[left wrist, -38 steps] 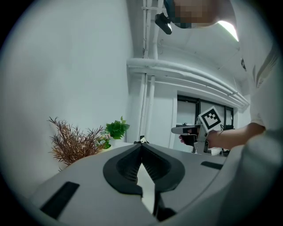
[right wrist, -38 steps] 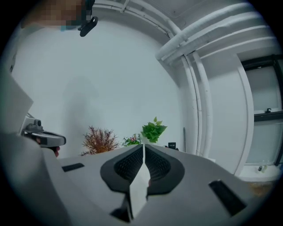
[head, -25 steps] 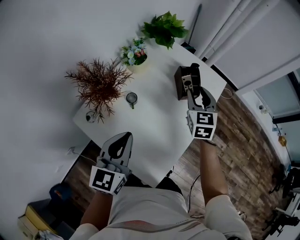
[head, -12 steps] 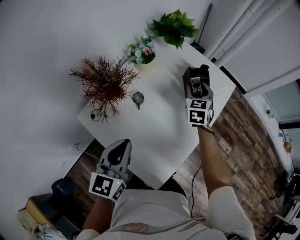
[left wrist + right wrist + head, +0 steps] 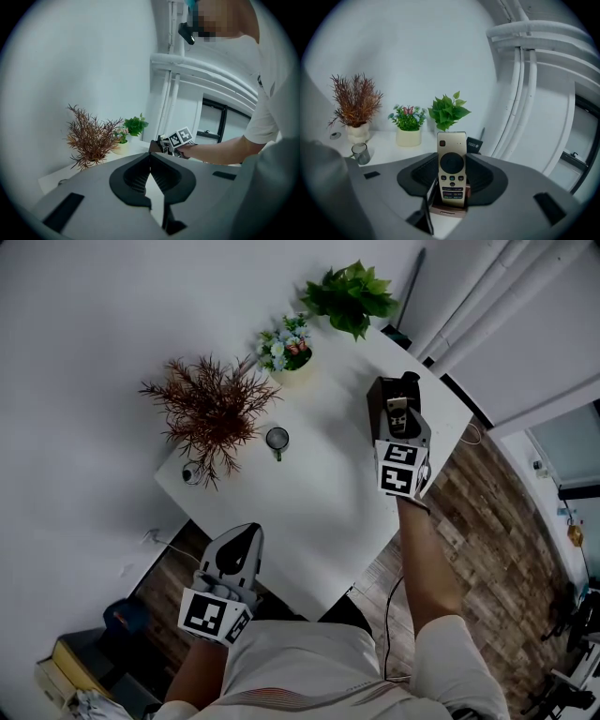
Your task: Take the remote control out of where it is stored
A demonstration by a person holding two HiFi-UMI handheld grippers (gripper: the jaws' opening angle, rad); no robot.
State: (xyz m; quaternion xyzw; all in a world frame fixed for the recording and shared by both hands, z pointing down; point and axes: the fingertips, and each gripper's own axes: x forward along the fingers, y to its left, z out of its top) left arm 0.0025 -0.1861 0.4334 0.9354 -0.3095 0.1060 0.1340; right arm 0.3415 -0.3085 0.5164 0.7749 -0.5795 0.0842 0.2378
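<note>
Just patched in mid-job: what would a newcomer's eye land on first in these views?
The gold remote control stands upright in its holder by the white table's right edge. It sits between the right gripper's jaws, which have just been closing; whether the pads press it is unclear. Next comes the spiky russet plant at the table's left, then the left gripper, shut and empty.

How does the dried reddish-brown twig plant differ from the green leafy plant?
The dried reddish-brown twig plant has thin, spiky branches; the green leafy plant has broad leaves. The twig plant spreads wider than the leafy plant. Both stand upright at the wall side of the white table.
</note>
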